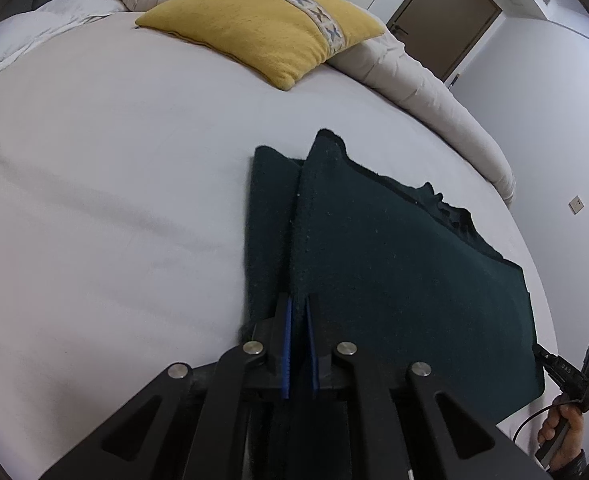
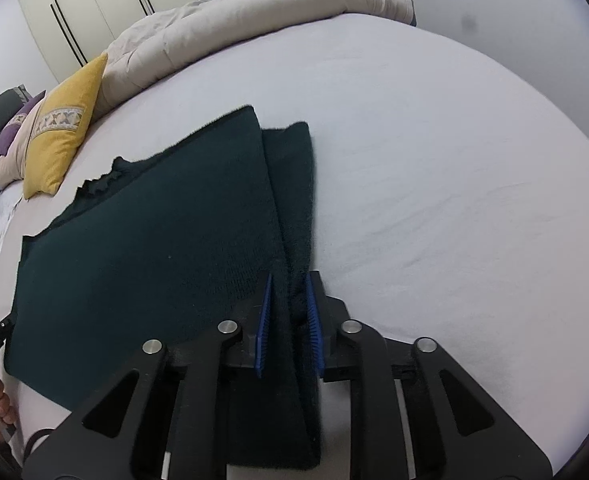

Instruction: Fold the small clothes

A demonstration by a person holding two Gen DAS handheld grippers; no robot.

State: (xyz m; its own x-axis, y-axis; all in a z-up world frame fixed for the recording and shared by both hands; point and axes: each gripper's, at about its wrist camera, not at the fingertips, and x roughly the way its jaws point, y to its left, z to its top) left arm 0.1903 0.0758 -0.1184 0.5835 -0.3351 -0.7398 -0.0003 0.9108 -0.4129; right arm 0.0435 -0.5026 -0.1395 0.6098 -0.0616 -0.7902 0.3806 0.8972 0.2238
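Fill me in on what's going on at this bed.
A person is folding a dark green knitted garment spread on the bed's white sheet, holding a gripper in each hand. The left gripper has its jaws shut on the garment's left side edge, and the right gripper has its jaws shut on the right side edge, where a sleeve is already folded alongside the body. A yellow cushion and a beige duvet lie further up the bed.
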